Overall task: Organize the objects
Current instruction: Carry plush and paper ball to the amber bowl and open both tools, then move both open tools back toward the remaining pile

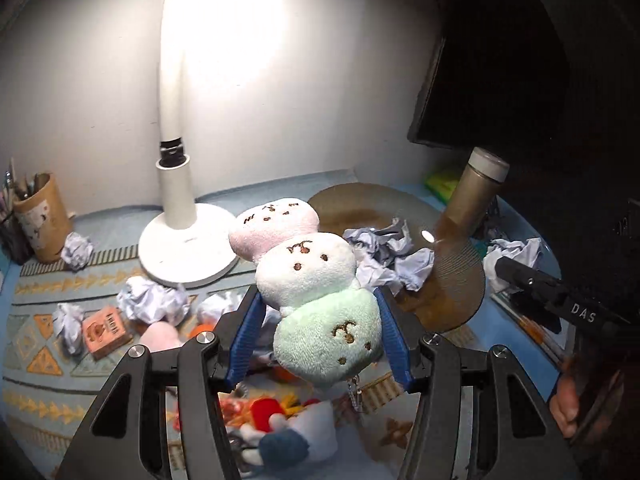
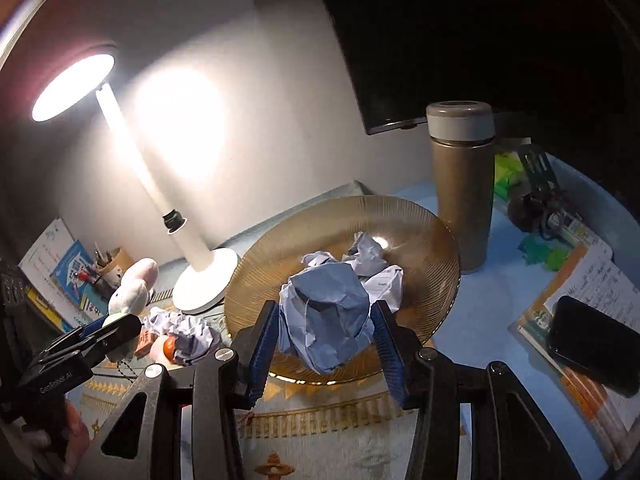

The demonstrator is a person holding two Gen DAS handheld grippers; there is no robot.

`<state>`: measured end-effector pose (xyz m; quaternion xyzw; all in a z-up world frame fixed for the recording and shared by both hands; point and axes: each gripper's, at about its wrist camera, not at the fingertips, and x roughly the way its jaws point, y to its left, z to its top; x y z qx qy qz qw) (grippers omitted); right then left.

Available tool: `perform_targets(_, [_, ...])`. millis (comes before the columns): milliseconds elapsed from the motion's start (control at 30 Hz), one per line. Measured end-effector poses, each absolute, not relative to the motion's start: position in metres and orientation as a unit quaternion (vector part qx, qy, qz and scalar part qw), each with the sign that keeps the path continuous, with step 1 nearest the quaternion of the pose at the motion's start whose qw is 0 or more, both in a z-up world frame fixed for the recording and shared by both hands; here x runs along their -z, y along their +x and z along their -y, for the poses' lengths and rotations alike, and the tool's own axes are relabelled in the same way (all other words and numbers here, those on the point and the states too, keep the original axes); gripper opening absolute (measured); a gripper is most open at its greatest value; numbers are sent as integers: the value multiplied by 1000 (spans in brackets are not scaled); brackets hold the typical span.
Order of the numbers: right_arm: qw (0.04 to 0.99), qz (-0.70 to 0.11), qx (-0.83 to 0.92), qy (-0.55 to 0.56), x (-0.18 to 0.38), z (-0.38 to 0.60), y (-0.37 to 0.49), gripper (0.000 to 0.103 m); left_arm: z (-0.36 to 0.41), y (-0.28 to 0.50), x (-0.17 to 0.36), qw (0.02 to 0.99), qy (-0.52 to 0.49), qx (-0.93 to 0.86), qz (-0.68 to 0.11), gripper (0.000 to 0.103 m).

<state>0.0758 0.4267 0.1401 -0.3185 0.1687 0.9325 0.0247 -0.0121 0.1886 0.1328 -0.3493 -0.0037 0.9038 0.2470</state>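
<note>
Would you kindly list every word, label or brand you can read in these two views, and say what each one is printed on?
"DAS": right gripper, on its black body.
"GenRobot.AI": left gripper, on its black body.
Orange box: print too blurred.
Open notebook: writing too small.
Blue booklet: print too small.

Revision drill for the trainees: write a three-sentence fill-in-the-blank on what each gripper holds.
1. The left gripper is shut on a three-ball plush toy whose lowest ball is ____.
2. The right gripper grips a crumpled ____ ball.
3. More crumpled sheets lie in the ribbed amber ____, beside the upright flask.

Missing words: green; paper; plate
</note>
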Motion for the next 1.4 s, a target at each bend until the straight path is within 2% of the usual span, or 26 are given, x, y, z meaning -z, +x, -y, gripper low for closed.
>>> perform_targets(200, [28,-166,-929,-328,-133,-435,52,46,-246,-35,-130,280,-346,-896,-14,53])
perform_targets(233, [26,-165,-929,-332,-130,-435,48,48,-253,-38,-128,282,-343,-896,-18,54])
perform_targets(267, [24,-163,-927,-337,-128,-434,44,61,-260,-40,-126,284,-339,-897,-23,60])
perform_targets(300, [28,-158,-927,-339,-124,-434,41,68,-267,-43,-123,282,-336,-898,-34,67])
perform_targets(333, [44,-147,-929,-337,-121,-436,38,69,-271,-47,-119,269,-331,-903,-45,79])
perform_targets(367, [51,-137,-929,-339,-118,-437,36,69,-272,-50,-116,252,-329,-908,-52,86])
perform_targets(500, [40,-157,-924,-348,-106,-443,42,69,-255,-55,-107,268,-355,-895,-23,86])
perform_targets(633, [43,-143,-926,-346,-110,-435,56,69,-220,-34,-114,270,-346,-898,1,86])
perform_targets(833, [-4,-136,-929,-344,-121,-394,80,69,-135,6,-129,213,-325,-921,23,87])
perform_targets(967, [-32,-121,-930,-345,-121,-353,86,70,-71,30,-127,143,-304,-941,46,98])
perform_targets(1100, [-39,-111,-927,-355,-102,-321,86,72,-21,41,-103,83,-307,-946,68,98])
perform_targets(1167, [-21,-91,-930,-356,-85,-307,84,81,0,43,-82,61,-319,-942,82,98])
perform_targets(1267, [11,-63,-932,-356,-60,-294,81,82,19,42,-49,42,-338,-934,107,98])
perform_targets(1400, [34,-26,-934,-354,-41,-284,80,82,24,43,-27,8,-334,-938,95,98])
